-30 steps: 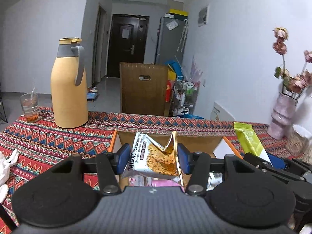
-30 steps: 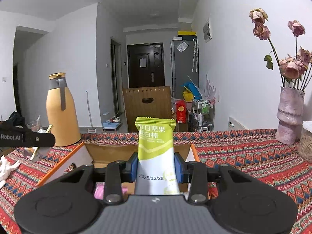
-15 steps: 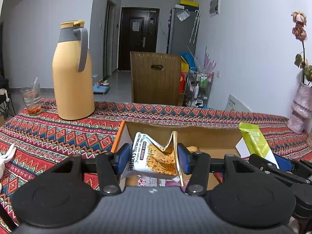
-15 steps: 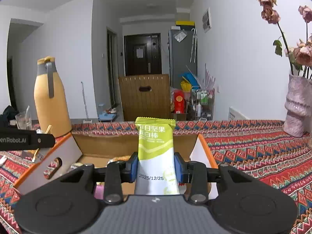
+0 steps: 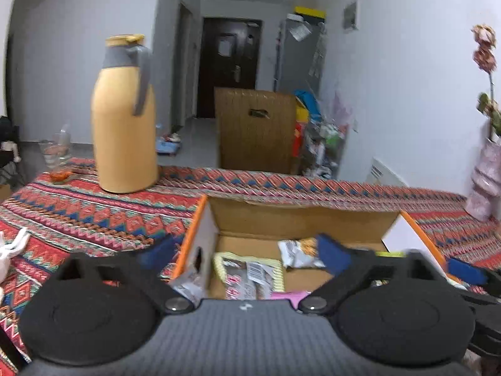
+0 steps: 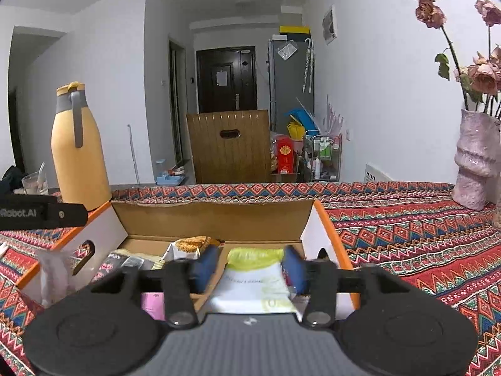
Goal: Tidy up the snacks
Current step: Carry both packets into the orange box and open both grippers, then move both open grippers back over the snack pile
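Note:
An open cardboard box (image 5: 300, 211) with orange edges stands on the patterned tablecloth and holds several snack packets (image 5: 247, 274). My left gripper (image 5: 245, 253) hovers over its near left corner with its jaws opening wide and nothing between them. The silver chip packet (image 5: 297, 252) lies in the box just beyond. In the right wrist view the same box (image 6: 213, 216) is ahead. My right gripper (image 6: 250, 266) is opening over its near right part. The green and white bar packet (image 6: 250, 282) lies tilted between the pads, free of them. The chip packet (image 6: 188, 246) shows at the left.
A tall yellow thermos (image 5: 123, 119) and a drinking glass (image 5: 56, 156) stand at the table's far left. A pink vase (image 6: 476, 163) of dried roses stands at the far right. A wooden chair back (image 6: 230, 147) rises behind the table's far edge.
Both grippers sank toward the box and spread their jaws. The chip packet left the left gripper and dropped into the box. The green bar slipped down between the right pads.

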### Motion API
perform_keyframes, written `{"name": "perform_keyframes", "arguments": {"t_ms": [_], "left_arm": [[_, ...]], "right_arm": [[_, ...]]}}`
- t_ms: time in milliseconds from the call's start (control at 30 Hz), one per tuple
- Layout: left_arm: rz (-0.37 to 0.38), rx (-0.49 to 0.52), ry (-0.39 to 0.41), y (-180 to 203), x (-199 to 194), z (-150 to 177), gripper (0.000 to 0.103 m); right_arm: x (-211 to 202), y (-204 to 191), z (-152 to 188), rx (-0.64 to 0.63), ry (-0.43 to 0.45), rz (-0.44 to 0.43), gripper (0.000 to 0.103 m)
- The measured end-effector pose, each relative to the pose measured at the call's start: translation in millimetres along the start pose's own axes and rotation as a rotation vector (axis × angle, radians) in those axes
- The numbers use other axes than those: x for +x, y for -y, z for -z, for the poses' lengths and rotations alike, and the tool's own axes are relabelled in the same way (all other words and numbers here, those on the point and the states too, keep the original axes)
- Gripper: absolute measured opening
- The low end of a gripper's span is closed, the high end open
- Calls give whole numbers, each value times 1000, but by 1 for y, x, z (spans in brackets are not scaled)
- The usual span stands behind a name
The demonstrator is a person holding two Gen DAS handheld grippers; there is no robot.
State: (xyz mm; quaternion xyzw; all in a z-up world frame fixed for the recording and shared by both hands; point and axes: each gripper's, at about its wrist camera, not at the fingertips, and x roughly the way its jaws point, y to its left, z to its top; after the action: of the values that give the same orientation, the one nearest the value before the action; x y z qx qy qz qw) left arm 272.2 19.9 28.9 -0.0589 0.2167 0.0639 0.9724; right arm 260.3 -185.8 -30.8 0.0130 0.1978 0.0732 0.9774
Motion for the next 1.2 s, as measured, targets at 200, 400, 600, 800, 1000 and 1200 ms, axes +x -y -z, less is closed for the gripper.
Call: {"name": "perform_keyframes", "arguments": {"t_ms": [200,400,600,800,1000,1200], "left_arm": [[7,-11,1,0,-4,-3,103],[17,-10,0,1,-8,-4,103],[34,-2,-5,3,-22,-10,103],[57,1,13,-1,-50,-18,103],[52,29,2,-6,-85,-10,103],[39,75,-23,-13,-118,9,103]], "right_arm": [[-14,6,-3,37,41,4,103],[-17,8,-6,38,41,20,103],[-29,7,-11,27,54,26,103],[-57,0,-11,-11,68,27,103],[-85,-6,1,-14,56,9,103],[-113,-3,22,-12,25,5,103]]}}
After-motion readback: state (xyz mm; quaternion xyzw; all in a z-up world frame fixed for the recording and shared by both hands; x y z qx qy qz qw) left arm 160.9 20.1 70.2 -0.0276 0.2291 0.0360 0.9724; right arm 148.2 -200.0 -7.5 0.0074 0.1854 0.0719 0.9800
